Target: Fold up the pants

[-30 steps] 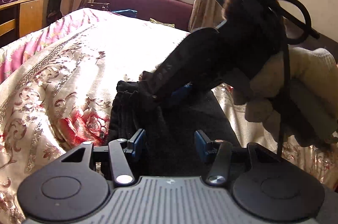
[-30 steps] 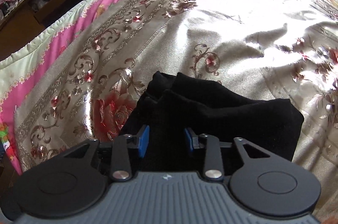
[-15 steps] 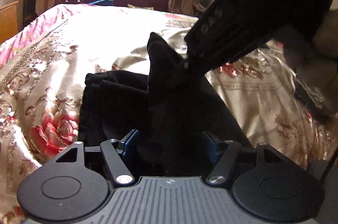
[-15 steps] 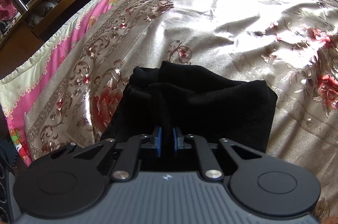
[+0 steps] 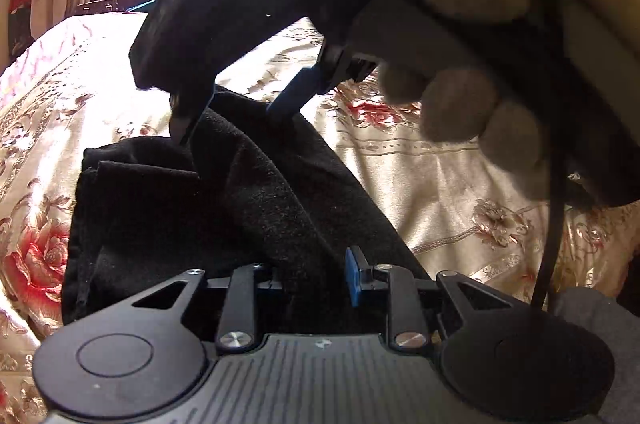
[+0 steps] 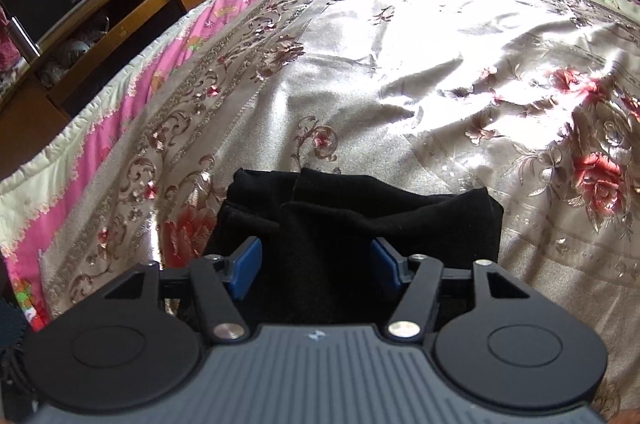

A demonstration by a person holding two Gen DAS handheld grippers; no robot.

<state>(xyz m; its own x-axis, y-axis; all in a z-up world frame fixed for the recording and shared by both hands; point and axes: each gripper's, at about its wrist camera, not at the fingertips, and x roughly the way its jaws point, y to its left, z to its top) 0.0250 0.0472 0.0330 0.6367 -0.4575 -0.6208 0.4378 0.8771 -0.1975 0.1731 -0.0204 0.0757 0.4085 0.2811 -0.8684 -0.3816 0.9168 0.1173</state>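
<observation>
A pair of black, soft fleece-like pants (image 6: 360, 220) lies folded into a thick bundle near the close edge of a bed covered by a shiny beige satin bedspread with red flowers and a pink border (image 6: 400, 64). The right gripper (image 6: 316, 266) hangs over the bundle, jaws opening, blue pads spread to either side of a raised fold and not pressing it, so it has released the cloth. In the left wrist view, the left gripper (image 5: 312, 276) is closing on a ridge of the same fabric, which stands between its jaws; whether the pads already pinch it cannot be told. To do this fold well, the left gripper likely needs a firm bite through every layer before carrying the cloth across, while the right stays clear. The bundle looks rumpled, with 2 uneven layered edges at its far side.
</observation>
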